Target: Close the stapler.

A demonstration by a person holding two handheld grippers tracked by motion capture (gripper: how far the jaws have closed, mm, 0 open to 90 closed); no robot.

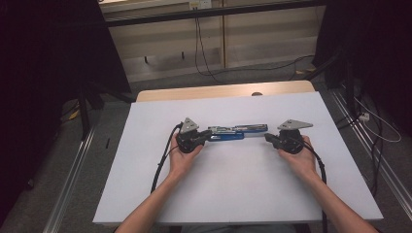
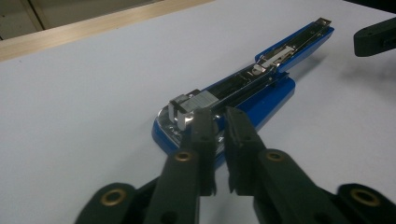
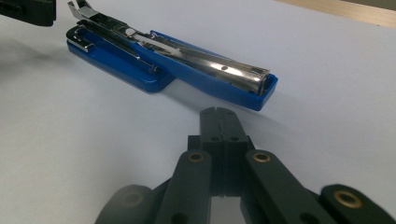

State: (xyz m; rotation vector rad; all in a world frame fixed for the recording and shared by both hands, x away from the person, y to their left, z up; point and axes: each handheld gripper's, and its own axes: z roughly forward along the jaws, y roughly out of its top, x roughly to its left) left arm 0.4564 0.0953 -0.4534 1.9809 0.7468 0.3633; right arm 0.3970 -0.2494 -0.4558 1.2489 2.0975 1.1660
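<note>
— Stapler first: where does it lie?

— On the white table (image 1: 243,184), roughly in the middle. It is a blue plastic stapler with a bright metal magazine (image 1: 233,132), swung open and stretched out flat in a line between the two hands.

— And the left gripper (image 1: 206,137)?

— In the high view it sits at the stapler's left end. In the left gripper view its black jaws stand at the blue base, where the metal head rises just in front of them. They are drawn nearly together, with a thin slit left between the pads. Whether the tips touch the base or hover just over it I cannot tell; nothing is pinched between them.

— What about the right gripper (image 1: 268,138)?

— It faces the other end of the stapler. In the right gripper view its jaws are pressed flat together, with nothing between them, and the blunt end of the opened arm lies just ahead of the tips, near but apart, with a strip of bare table in between.

— Do the two grippers meet?

— No. They point toward each other along the stapler's length, well apart, with the stapler lying between them. A hand (image 1: 183,158) holds each one from the near side of the table.
</note>
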